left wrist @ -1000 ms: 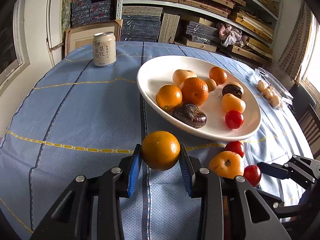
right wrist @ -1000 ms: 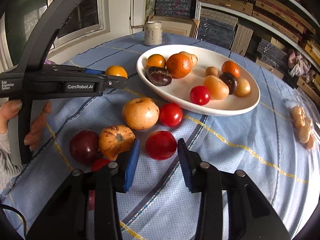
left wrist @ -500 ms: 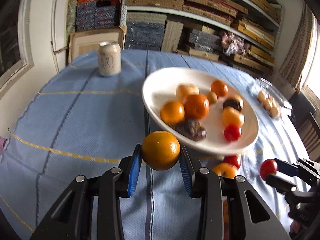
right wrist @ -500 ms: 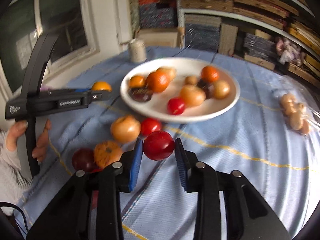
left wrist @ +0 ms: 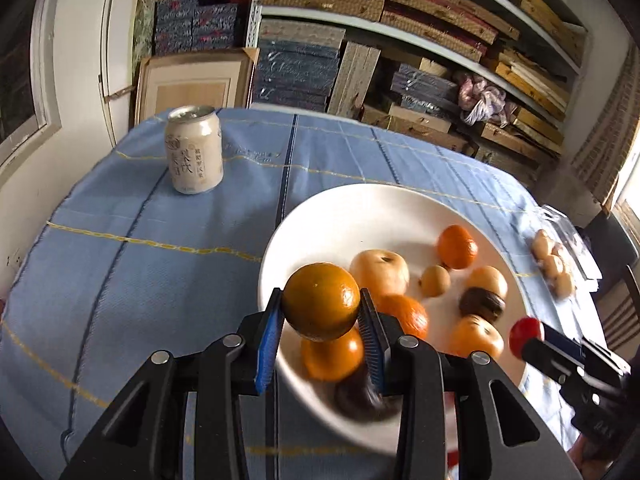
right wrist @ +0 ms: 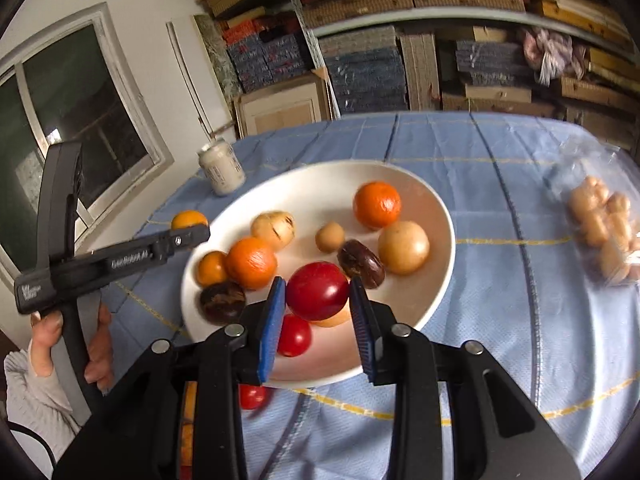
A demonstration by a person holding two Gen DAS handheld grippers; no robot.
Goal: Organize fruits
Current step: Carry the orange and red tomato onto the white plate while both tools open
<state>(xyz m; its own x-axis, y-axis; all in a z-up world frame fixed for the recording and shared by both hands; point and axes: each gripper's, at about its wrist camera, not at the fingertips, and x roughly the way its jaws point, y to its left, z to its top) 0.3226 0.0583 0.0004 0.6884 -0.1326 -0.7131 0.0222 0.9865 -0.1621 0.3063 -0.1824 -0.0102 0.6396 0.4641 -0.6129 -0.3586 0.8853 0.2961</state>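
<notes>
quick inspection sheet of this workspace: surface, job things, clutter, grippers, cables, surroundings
surface: blue tablecloth with yellow and dark lines.
job's things: white plate holding oranges, pale and dark fruits; small red fruit on the cloth.
clutter: drink can; clear bag of small pale fruits.
grippers: left gripper shut on an orange; right gripper shut on a red fruit, both over the plate.
cables: dark cable by the sleeve.
surroundings: shelves of stacked boxes; window.

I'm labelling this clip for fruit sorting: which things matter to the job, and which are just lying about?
Job: orange in left tool; red fruit in right tool; white plate with fruit.
Lying about: drink can; clear bag; shelves.
</notes>
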